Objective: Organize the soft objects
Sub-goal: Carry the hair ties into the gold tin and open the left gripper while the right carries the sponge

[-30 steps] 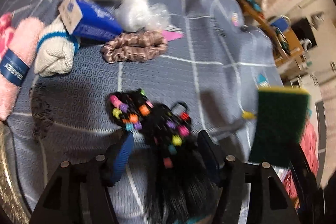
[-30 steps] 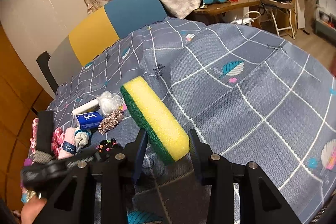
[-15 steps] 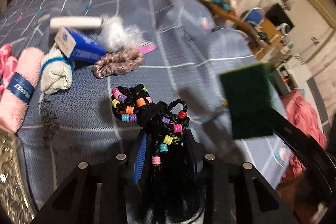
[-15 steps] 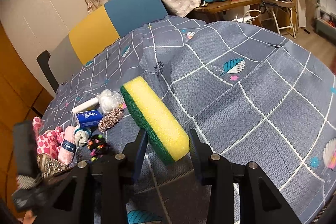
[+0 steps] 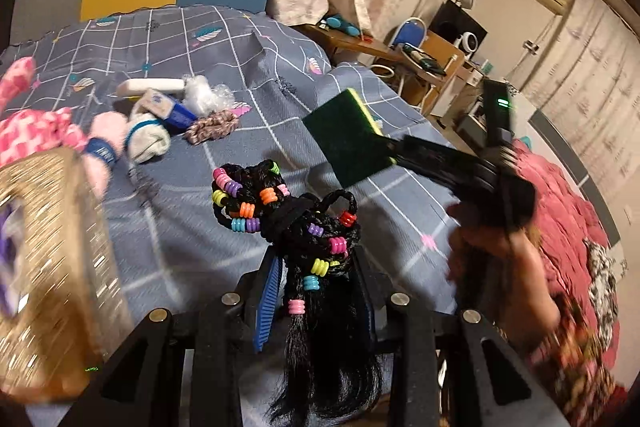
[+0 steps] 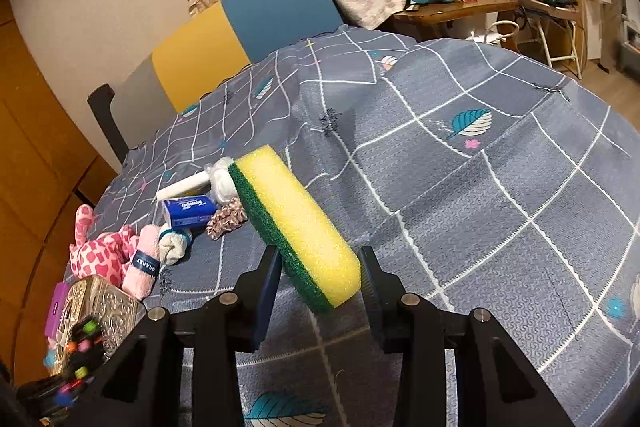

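My left gripper (image 5: pixel 316 267) is shut on a black hairpiece with coloured beads (image 5: pixel 280 211) and holds it off the grey checked tablecloth (image 5: pixel 248 115). A gold basket (image 5: pixel 52 267) is blurred just to its left. In the right wrist view the hairpiece (image 6: pixel 76 347) shows blurred at the lower left, over the basket (image 6: pixel 104 303). My right gripper (image 6: pixel 320 267) is shut on a yellow sponge with a green scouring face (image 6: pixel 296 223), tilted above the cloth. The left wrist view shows that sponge (image 5: pixel 348 139) from its green side.
On the left of the cloth lie a pink plush toy (image 6: pixel 100 251), a pink rolled towel (image 6: pixel 144 263), a white sock (image 6: pixel 174 243), a blue tissue pack (image 6: pixel 190 209), a scrunchie (image 6: pixel 228 219) and a white tube (image 6: pixel 182 187). A blue and yellow chair (image 6: pixel 248 31) stands behind.
My left gripper closed on the beaded hairpiece, lifted it off the cloth and swung it left toward the gold basket. The right gripper and its sponge stayed put.
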